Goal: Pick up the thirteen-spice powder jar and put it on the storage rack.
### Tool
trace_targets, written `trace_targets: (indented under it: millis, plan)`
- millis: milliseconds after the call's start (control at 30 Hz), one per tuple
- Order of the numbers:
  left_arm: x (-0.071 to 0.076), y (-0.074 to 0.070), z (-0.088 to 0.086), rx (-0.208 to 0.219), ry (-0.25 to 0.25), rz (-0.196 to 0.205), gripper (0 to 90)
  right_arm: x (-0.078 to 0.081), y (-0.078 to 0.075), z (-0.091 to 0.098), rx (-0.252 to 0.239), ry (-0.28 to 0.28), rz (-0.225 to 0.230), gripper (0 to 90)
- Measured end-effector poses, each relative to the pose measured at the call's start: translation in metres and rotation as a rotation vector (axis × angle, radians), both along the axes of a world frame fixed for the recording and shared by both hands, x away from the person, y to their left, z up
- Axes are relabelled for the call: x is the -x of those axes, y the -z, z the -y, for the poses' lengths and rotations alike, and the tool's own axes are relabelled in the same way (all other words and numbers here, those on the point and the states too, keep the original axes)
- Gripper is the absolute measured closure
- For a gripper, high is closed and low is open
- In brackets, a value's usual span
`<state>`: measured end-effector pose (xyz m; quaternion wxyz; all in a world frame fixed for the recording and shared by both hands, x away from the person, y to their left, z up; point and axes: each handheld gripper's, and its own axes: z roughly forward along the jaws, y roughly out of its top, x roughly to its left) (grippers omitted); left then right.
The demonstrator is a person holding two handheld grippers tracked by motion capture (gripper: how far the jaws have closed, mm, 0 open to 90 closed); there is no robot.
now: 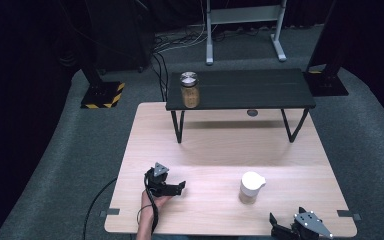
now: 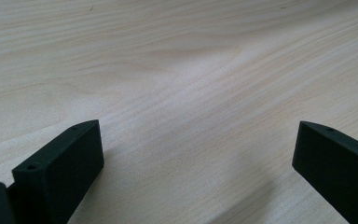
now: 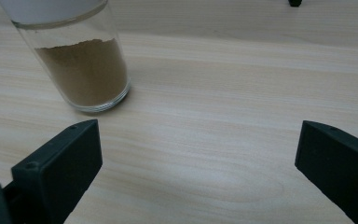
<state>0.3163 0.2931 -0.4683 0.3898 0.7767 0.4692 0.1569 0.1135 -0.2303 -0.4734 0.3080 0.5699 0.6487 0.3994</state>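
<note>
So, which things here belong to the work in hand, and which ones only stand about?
In the work:
- white-lidded jar of brown powder, upright on the wooden table
- right gripper, open, jar just ahead of it
- left gripper, open over bare wood

Standing about:
- metal-lidded jar on the black shelf
- yellow-black striped base on the floor

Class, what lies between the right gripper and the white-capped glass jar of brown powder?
Bare wood of the table separates right gripper and jar, per the right gripper view.
</note>
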Motion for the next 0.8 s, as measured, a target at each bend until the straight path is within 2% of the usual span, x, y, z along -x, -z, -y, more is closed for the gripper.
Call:
trace_targets:
  millis: [367,533,600,800]
  plan:
    - [-0.0015,0.0007,-0.0031,0.015,0.011,-0.005,1.0,0.0044,0.0043,-0.0038,0.003,0.028,0.027,0.0]
    - [-0.001,0.0011,-0.004,0.022,0.001,-0.005,1.0,0.0051,0.0065,-0.0075,0.006,0.008,0.042,0.0]
    - [-0.0004,0.0012,-0.0038,0.022,-0.002,-0.003,0.9,0.0062,0.0074,-0.0068,-0.014,-0.004,0.048,0.0]
    - [-0.0008,0.0003,-0.0025,0.009,0.012,-0.003,1.1,0.0056,0.0067,-0.0057,-0.029,-0.022,0.048,0.0]
